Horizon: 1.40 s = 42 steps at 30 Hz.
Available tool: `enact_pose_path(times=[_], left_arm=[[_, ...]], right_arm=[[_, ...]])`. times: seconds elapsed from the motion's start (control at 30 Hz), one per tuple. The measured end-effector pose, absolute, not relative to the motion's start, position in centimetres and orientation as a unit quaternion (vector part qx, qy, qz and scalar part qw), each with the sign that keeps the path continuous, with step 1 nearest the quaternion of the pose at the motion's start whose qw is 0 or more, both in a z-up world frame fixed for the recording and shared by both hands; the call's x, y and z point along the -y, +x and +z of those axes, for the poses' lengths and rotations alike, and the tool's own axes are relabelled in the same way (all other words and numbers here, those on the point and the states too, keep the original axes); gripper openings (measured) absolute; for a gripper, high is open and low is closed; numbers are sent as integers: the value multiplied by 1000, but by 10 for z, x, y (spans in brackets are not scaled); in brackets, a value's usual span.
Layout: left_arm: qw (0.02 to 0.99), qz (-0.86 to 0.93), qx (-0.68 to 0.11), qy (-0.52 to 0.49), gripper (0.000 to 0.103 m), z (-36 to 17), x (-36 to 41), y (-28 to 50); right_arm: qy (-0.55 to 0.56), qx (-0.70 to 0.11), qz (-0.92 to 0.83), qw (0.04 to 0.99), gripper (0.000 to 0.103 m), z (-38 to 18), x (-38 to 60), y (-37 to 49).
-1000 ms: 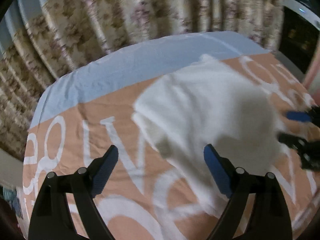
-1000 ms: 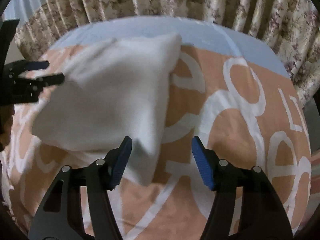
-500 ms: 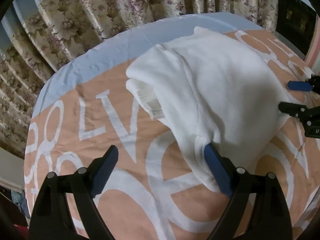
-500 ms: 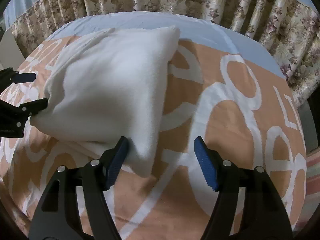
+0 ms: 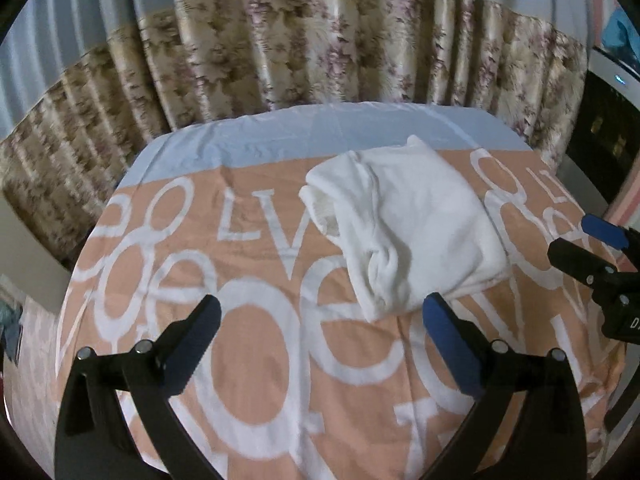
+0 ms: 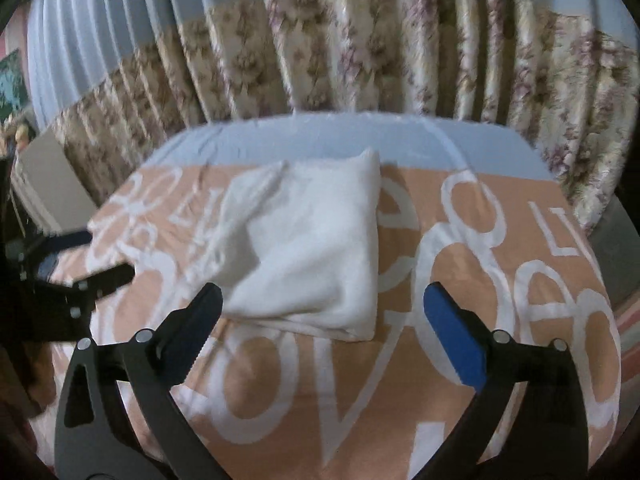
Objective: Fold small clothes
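The white garment [image 5: 404, 232] lay folded into a thick bundle on the bed [image 5: 260, 360], toward the far edge near the blue sheet [image 5: 320, 128]. Both the left gripper [image 5: 320, 344] and the right gripper [image 6: 320, 336] hung clear of it, jaws spreading wide with nothing between them. Its rumpled near-left corner looked loose; I reckoned it might spring open unless pressed flat.

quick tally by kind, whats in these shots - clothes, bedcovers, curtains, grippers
white folded garment: 1
peach bedcover with white lettering: 1
floral curtain: 1
grippers: 2, the left gripper and the right gripper, both with jaws opening and nothing between them
total: 5
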<state>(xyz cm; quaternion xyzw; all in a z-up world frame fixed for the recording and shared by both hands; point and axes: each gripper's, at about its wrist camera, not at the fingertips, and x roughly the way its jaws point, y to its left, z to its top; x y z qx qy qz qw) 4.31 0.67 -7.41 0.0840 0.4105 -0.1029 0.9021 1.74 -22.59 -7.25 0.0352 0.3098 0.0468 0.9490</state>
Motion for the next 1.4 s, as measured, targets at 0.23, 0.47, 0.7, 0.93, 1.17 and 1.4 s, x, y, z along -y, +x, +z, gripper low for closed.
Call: enact_pose_path(times=[0.23, 0.47, 0.7, 0.93, 1.17, 1.4], left_arm=[[914, -74, -382, 114, 101, -62, -7, -4], [927, -52, -358, 96, 101, -41, -19, -38], [947, 0, -307, 89, 101, -5, -29, -61], [957, -7, -277, 85, 101, 14, -27, -82], [962, -9, -260, 80, 101, 25, -28, -90], [961, -12, -267, 75, 101, 23, -29, -87]], right_arm=[[18, -286, -2, 958, 100, -64, 200, -19], [1, -269, -64, 961, 100, -60, 191, -47], [0, -239, -81, 968, 100, -35, 180, -84], [-7, -202, -74, 977, 100, -9, 165, -113], [-3, -182, -77, 980, 100, 2, 162, -126], [-4, -178, -83, 980, 100, 5, 164, -128]])
